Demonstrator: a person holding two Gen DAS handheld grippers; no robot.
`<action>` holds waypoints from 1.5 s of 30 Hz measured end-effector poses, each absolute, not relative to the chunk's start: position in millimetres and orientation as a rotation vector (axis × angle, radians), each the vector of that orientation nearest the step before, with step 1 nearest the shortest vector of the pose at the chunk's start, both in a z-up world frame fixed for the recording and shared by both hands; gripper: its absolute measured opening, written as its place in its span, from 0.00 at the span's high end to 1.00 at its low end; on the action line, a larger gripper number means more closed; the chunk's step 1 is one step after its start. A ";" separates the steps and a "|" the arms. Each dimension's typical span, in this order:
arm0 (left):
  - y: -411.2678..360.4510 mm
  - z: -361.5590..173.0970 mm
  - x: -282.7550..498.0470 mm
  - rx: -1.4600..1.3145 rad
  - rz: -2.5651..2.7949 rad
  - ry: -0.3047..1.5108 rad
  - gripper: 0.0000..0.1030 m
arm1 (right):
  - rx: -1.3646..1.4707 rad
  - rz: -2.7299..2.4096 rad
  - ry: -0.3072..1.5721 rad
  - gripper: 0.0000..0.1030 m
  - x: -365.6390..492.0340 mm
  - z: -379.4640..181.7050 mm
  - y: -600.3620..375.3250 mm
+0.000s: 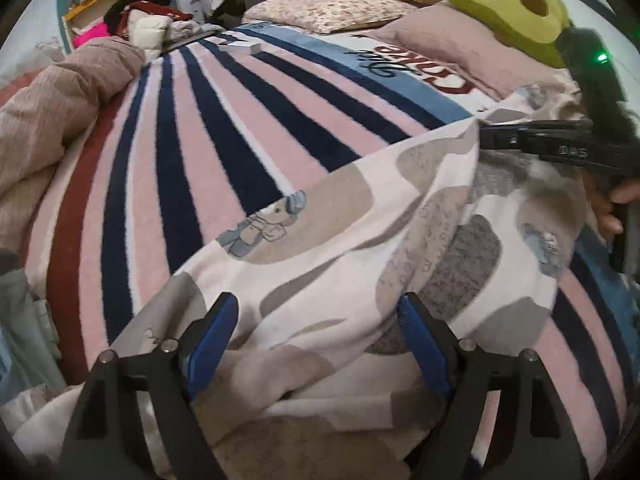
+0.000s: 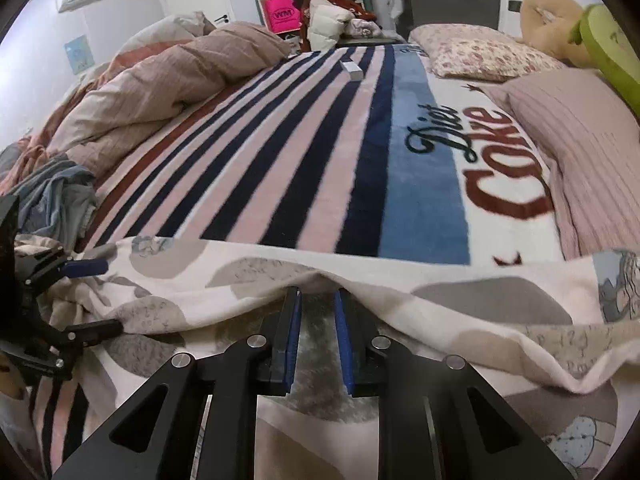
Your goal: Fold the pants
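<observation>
The pants (image 1: 320, 240), white with grey and beige blotches and small cartoon figures, lie spread on the striped blanket. In the left wrist view my left gripper (image 1: 318, 300) stands open just above them, its blue pads wide apart and pressing on nothing. My right gripper (image 2: 318, 292) has its pads close together, with a fold of the pants (image 2: 360, 280) tented over and pinched at its tips. In the left wrist view the right gripper (image 1: 486, 136) holds that raised edge at the right. The left gripper (image 2: 104, 296) shows open at the left of the right wrist view.
The striped blanket (image 2: 320, 140) covers the bed. A crumpled beige duvet (image 2: 180, 80) lies to the left, pillows (image 2: 580, 140) and an avocado plush (image 1: 512, 12) at the head. Blue-grey clothes (image 2: 60, 200) sit at the left edge. A small white box (image 2: 352, 69) rests far back.
</observation>
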State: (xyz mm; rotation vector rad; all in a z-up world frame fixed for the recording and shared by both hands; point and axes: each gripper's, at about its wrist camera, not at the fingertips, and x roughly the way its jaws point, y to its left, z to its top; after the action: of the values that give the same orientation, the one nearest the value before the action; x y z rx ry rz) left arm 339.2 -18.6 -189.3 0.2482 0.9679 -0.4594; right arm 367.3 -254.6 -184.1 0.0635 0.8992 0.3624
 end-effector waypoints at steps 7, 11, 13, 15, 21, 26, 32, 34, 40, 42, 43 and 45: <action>-14.5 -193.8 330.5 0.287 -0.443 0.966 0.25 | 0.081 0.364 0.912 0.87 365.7 -188.0 -260.2; -5.2 -194.7 340.2 0.258 -0.360 0.957 0.68 | 0.086 0.365 0.917 0.87 366.0 -189.9 -260.6; 0.2 -192.6 347.4 0.239 -0.315 0.932 0.86 | 0.085 0.364 0.918 0.87 365.8 -190.4 -260.3; 4.2 -190.7 355.9 0.199 -0.291 0.915 0.93 | 0.089 0.364 0.917 0.87 365.8 -190.5 -260.2; -1.0 -201.5 382.5 0.227 -0.190 0.860 0.91 | 0.073 0.343 0.905 0.87 367.7 -190.4 -259.0; 11.8 -181.1 395.7 0.150 -0.103 0.824 0.55 | 0.033 0.245 0.859 0.87 376.5 -184.4 -265.3; 7.1 -115.8 358.1 0.054 -0.195 0.714 0.44 | 0.021 0.264 0.816 0.60 345.1 -149.5 -284.9; -1.4 -101.9 350.2 0.042 -0.213 0.701 0.44 | 0.002 0.223 0.815 0.60 325.1 -135.4 -302.6; -40.7 -85.0 327.3 0.001 -0.273 0.714 0.44 | -0.203 0.013 0.772 0.43 265.3 -93.3 -356.0; -54.4 -87.0 321.8 -0.020 -0.310 0.713 0.44 | -0.273 -0.030 0.781 0.39 253.9 -88.2 -367.1; -60.5 -89.1 321.5 -0.021 -0.327 0.707 0.43 | -0.316 -0.051 0.797 0.38 250.3 -88.3 -373.6; -72.7 -96.6 322.1 0.012 -0.336 0.707 0.39 | -0.381 -0.086 0.827 0.37 249.1 -95.0 -382.2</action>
State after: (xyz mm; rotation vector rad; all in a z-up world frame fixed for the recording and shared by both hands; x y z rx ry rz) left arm 322.1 -72.7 -96.6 0.0120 0.7072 -0.3358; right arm 249.1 -382.2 -95.0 -0.3814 0.8271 -0.0855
